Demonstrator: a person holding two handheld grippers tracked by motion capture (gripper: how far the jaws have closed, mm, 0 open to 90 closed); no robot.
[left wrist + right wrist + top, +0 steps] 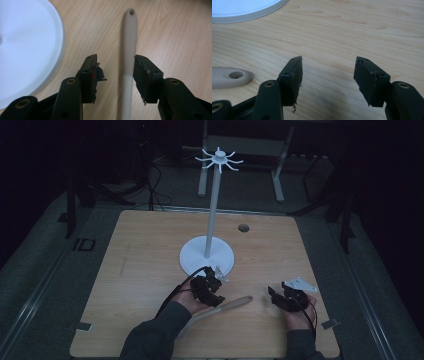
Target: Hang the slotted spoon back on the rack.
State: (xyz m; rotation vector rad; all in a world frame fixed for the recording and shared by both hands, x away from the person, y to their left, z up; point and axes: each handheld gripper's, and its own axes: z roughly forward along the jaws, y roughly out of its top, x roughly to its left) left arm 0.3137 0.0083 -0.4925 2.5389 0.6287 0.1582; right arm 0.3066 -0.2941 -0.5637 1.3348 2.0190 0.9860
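1. The left gripper (116,75) straddles the long beige plastic utensil handle with a hanging hole at its tip (129,62), which lies flat on the light wooden table (150,255) just in front of the white round base of the tall hook stand (197,260). Its jaws stand about half open; the handle runs between them nearer the right-hand pad, with a gap on each side, so nothing is gripped yet
2. The right gripper (327,77) rests over bare wood, well apart from the left one, jaws wide and empty; the handle's holed tip (235,75) lies off to its left
3. Risk: because the handle sits off-centre, one pad would probably meet it first and nudge it sideways or roll it, giving a skewed pinch
4. Risk: a grip this far down a smooth, slim handle could let the utensil pivot or slip once lifted toward the white radiating hooks at the top of the stand (218,159)
5. Hard to make out: the high view is dim, the utensil's working end is hidden under the left forearm's sleeve (155,335), and the torn pad lining on the left jaw may grip unevenly
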